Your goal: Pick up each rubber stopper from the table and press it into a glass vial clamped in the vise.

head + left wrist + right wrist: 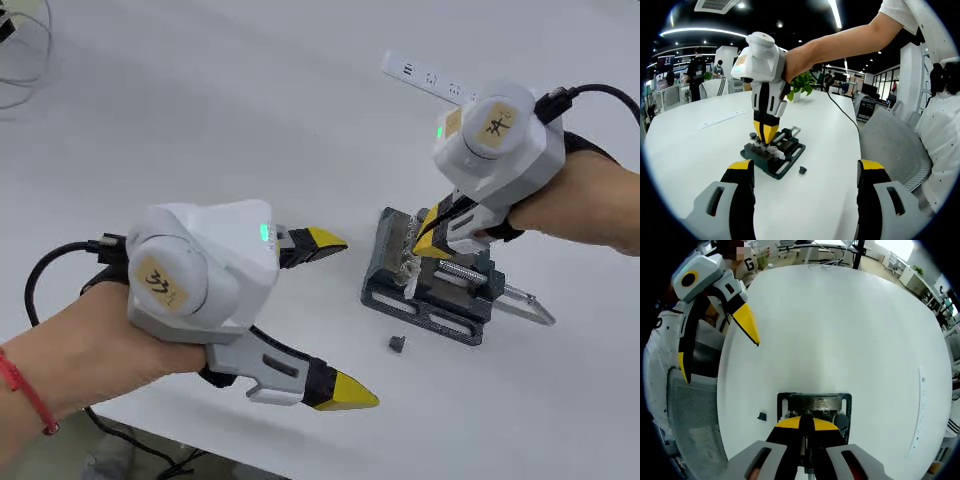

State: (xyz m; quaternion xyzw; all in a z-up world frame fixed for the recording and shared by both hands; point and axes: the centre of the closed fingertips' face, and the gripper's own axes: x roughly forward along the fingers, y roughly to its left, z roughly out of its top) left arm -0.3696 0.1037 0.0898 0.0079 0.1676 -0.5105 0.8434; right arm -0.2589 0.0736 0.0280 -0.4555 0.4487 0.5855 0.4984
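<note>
Lying near vise (pixel 432 312): rubber stopper (pixel 397 344), seemingly apart.

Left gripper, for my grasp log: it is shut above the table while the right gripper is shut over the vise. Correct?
No. The left gripper is open, jaws spread wide, as the head view shows. The rest stands: it is above the table, and the right gripper is shut over the vise.

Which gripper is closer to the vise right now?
Right. The right gripper is shut with its tips directly over the vise; the left gripper is open, held off to the side of it.
</note>
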